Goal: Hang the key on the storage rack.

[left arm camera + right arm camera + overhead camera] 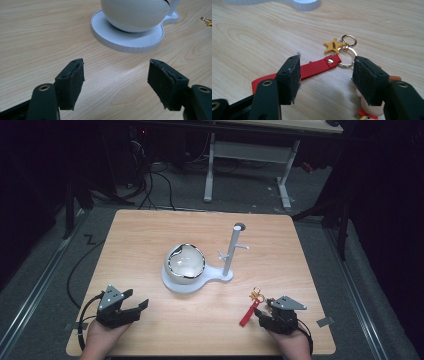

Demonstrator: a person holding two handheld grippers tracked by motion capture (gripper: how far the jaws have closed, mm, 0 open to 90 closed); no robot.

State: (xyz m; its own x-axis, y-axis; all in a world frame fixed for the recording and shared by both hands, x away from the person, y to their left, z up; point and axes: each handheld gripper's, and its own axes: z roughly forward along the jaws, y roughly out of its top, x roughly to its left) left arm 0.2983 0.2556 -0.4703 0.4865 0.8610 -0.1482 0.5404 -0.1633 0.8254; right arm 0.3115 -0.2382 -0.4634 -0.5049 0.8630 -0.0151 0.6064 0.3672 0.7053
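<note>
A keychain lies flat on the wooden table near its front right: a red strap (248, 314) (315, 68), a gold ring (348, 58), a yellow star charm (334, 46) and a small figure (368, 108) partly behind the right jaw. My right gripper (264, 311) (325, 76) stands open just over it, the strap's end and the ring lying between the jaws, untouched. My left gripper (137, 304) (116, 80) is open over bare wood at the front left. It faces a white bowl (185, 264) (135, 13) on a white stand base (186, 286) (130, 41).
From the stand base rises a white post (231, 251) with short pegs, right of the bowl. The table's front edge (200, 352) runs just behind both hands. Beyond the table are a dark floor, cables and another desk's legs (247, 167).
</note>
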